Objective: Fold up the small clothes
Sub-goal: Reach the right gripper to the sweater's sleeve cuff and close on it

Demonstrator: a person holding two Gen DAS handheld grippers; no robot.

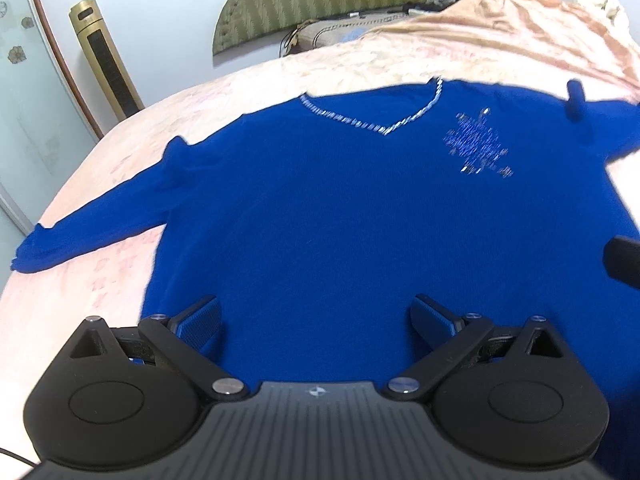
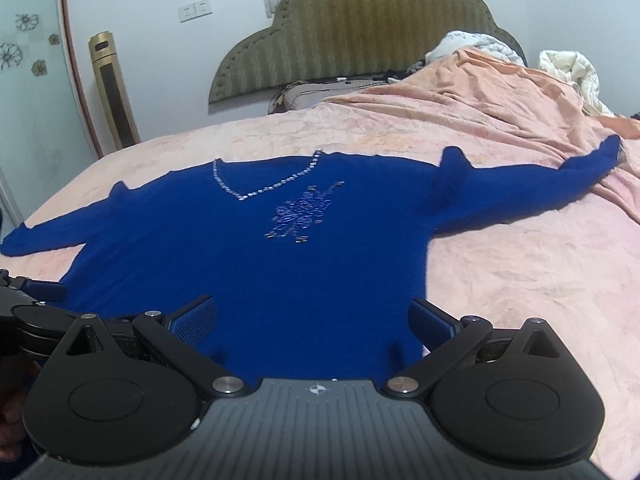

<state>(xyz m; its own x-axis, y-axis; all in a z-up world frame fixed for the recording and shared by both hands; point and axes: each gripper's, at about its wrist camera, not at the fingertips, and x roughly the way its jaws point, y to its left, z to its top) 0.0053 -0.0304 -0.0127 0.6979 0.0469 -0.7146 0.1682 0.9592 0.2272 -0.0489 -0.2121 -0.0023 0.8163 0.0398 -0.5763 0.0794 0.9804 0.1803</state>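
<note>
A bright blue sweater lay flat, front up, on the pink bedspread, straight ahead of both tongs. It had a V-neck edged with a silvery trim and a sparkly beaded motif on the chest beside the neck. Its body ran lengthwise away from the tongs, hem nearest them and neckline pointing toward the padded olive headboard beyond, while the two sleeves stretched out sideways, one to each side. The left tongs stood spread wide, holding nothing, poised over the hem. The right tongs were likewise spread and empty over the hem, nearer the garment's right edge. A gold tower fan stood far off to the left.
</note>
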